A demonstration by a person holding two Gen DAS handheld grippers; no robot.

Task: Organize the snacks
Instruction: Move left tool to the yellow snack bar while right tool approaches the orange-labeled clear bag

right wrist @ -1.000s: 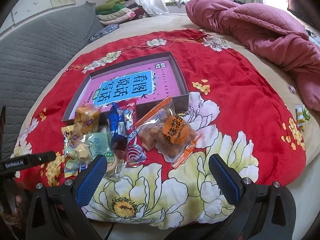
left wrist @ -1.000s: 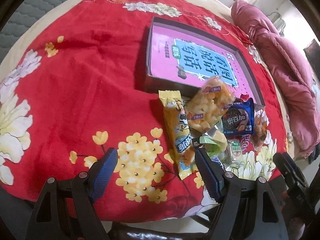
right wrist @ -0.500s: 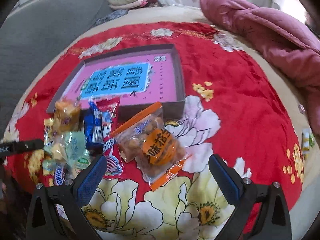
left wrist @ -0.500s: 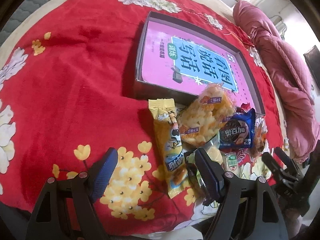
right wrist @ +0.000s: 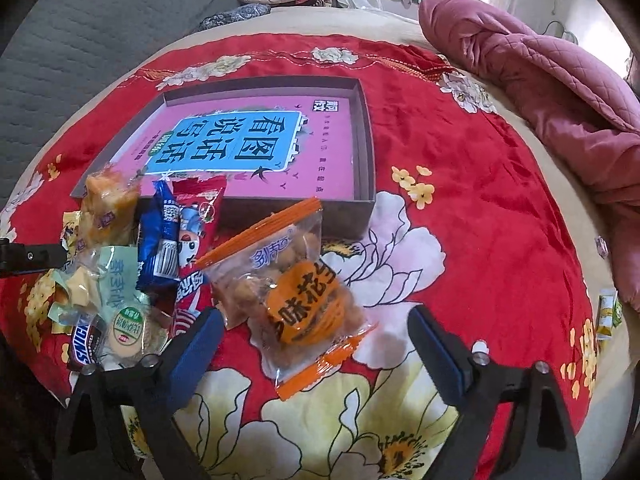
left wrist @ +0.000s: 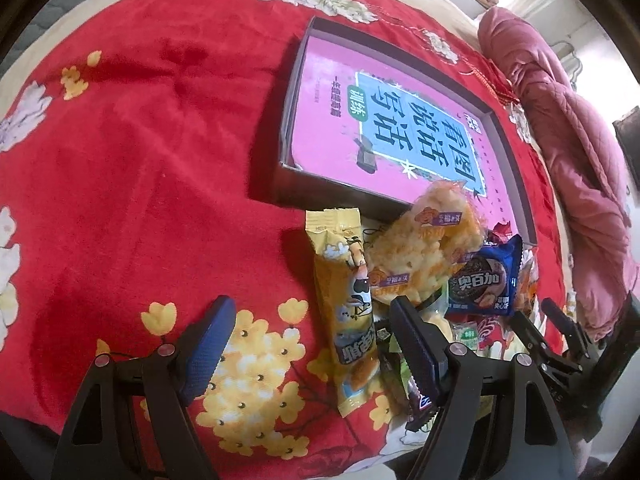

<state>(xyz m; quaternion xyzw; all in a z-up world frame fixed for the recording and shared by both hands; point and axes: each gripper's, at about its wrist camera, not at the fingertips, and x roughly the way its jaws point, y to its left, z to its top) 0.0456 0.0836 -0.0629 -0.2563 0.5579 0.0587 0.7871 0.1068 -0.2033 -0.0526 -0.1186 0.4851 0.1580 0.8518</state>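
Left wrist view looks steeply down on a red plush blanket with yellow and white flowers (left wrist: 140, 152), spread over a bed. On it lies a shallow dark cardboard box (left wrist: 288, 128) with a pink printed sheet covering its floor. Just in front of the box's near wall sits the heap of snacks. A long yellow wrapper with a cartoon cow (left wrist: 350, 308) lies between the two blue-padded fingers of the left gripper (left wrist: 310, 346), whose jaws stand wide and released, pressing on nothing. Beside the yellow wrapper rests a clear bag of pale puffed pieces (left wrist: 424, 252), leaning on the box wall, and next to that a dark blue biscuit packet (left wrist: 486, 284).

From the right wrist view, the right gripper (right wrist: 314, 340) hovers over a clear bag with orange edges and an orange round label (right wrist: 296, 292), which lies on the blanket just before the box, a little apart from the heap. Its jaws are closing, the bag lying between them, but the pads are apart from it on both sides. To the left of that bag lie a red and white candy wrapper (right wrist: 196, 216), a pale green pastry packet (right wrist: 120, 304) and a brown chocolate bar (right wrist: 84, 342). A crumpled pink quilt (right wrist: 560, 92) lies along the far right of the bed.
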